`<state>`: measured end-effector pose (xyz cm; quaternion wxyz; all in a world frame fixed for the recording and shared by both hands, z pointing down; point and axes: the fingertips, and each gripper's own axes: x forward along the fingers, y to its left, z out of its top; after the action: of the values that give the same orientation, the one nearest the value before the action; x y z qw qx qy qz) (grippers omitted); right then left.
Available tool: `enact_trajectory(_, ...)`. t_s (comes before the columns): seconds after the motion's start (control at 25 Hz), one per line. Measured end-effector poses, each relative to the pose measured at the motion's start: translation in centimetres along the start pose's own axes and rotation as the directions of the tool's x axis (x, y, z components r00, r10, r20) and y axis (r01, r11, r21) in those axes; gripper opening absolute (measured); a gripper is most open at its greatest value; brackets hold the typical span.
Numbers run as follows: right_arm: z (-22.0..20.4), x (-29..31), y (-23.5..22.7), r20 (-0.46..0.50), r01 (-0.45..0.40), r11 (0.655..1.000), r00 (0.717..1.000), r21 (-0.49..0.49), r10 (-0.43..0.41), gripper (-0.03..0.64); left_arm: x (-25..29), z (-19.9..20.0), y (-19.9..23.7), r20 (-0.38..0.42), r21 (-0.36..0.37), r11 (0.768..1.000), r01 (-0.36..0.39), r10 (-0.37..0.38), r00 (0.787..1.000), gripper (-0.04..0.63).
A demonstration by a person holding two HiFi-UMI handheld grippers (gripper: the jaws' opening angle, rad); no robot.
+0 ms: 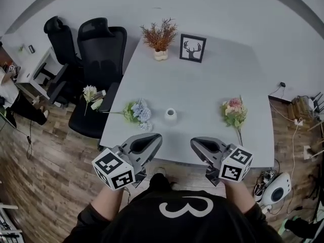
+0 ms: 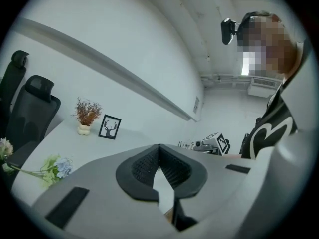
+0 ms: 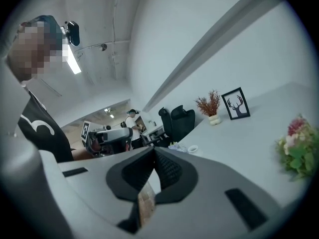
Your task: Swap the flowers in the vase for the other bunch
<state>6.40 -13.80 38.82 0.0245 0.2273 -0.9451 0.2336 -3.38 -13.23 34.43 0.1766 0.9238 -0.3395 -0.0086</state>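
Vase [image 1: 170, 116]: white, upright on the table [image 1: 202, 80], near its front edge.
Blue flower bunch [image 1: 137, 112]: lying just beside, at the vase's 9 o'clock.
Pink flower bunch [image 1: 234, 112]: lying at 3 o'clock, well apart.
Left gripper [image 1: 150, 140]: 7 o'clock, jaws together, empty.
Right gripper [image 1: 199, 145]: 5 o'clock, jaws together, empty.

Framed deer print [image 1: 193, 48] beside potted dried plant [image 1: 160, 37] on white table [image 1: 212, 85]; two black office chairs [image 1: 101, 49] alongside

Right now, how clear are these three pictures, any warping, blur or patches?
Head view: fisheye curves the white table, light even, small white vase sharp. Left gripper view: dark round border, mosaic patch over a face. Right gripper view: same border and patch, pink flower bunch soft at the edge.
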Motion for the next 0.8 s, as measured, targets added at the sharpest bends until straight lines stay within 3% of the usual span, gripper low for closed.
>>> enact_trajectory(0.12,0.2,-1.1,1.1,0.009,-0.021,1.0,1.0,-0.01,0.021,0.008,0.6,-0.9,-2.0,-0.005,-0.013,0.999,0.033,-0.033,0.999,0.011)
enact_trajectory(0.44,0.4,-3.0,1.9,0.024,-0.033,0.999,0.999,-0.014,0.034,0.008,2.1,-2.2,-4.8,-0.052,0.052,0.997,0.063,-0.06,0.997,0.009)
enact_trajectory(0.8,0.2,-4.2,1.5,0.038,-0.022,1.0,0.999,0.0,0.022,0.008,3.8,-2.5,-6.2,-0.073,0.047,0.993,0.105,-0.101,0.992,0.009)
